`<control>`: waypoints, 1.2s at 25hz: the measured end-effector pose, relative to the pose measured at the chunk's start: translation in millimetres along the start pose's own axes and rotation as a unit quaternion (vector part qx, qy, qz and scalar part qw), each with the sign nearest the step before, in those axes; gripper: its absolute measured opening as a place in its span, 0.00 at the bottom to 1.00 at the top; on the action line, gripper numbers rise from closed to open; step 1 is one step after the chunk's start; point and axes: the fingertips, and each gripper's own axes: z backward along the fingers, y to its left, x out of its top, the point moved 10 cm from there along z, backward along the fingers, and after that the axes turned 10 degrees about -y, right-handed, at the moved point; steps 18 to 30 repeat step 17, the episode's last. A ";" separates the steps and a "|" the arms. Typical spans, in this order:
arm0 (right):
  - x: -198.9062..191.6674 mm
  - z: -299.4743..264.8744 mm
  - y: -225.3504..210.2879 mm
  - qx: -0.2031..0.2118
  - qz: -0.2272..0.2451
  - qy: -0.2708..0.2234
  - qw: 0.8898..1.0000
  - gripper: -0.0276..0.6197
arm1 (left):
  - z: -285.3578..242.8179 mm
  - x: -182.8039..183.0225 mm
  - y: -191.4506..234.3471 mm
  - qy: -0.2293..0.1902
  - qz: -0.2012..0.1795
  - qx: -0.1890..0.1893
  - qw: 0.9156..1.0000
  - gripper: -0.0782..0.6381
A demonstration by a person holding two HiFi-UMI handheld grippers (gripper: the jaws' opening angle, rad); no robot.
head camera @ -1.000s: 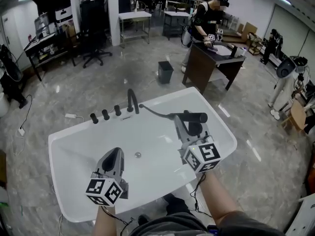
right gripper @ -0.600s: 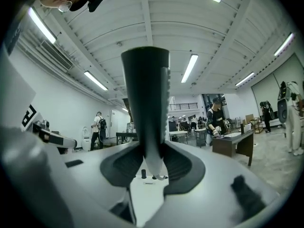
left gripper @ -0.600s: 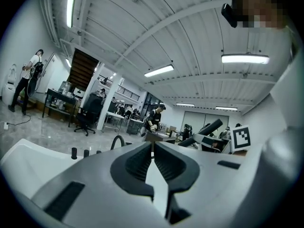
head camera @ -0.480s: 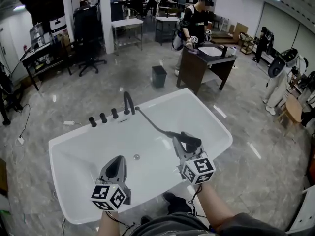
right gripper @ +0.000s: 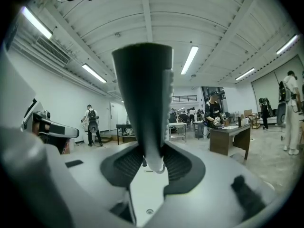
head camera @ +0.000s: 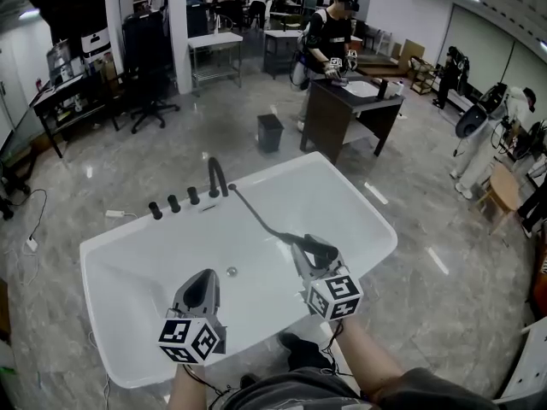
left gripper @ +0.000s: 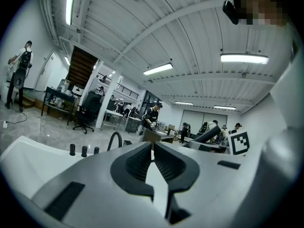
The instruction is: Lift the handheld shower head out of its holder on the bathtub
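Note:
The black handheld shower head hangs over the white bathtub, clear of the rim, with my right gripper shut on its handle. Its black hose trails back to the rim beside the black spout and three knobs. In the right gripper view the dark handle stands upright, pinched between the pads of that gripper. My left gripper hovers over the tub's near left side, shut and empty; its tips meet in the left gripper view.
Beyond the tub stand a black bin, a dark desk with a person at it, an office chair and tables at the back. Another person stands at the far right.
My right gripper has come down and towards me with the shower head, from rim height into the space over the basin; the hose follows. The left gripper shifted a little.

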 end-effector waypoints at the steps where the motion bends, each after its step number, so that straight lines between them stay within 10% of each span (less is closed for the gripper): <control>1: -1.4 -0.7 1.7 0.003 0.001 0.002 1.000 0.26 | 0.1 -0.7 0.8 0.000 0.000 0.000 1.000 0.15; 30: 0.8 -4.1 11.1 0.020 0.007 0.012 1.000 0.26 | -0.8 4.1 -0.2 0.003 -0.002 0.000 1.000 0.15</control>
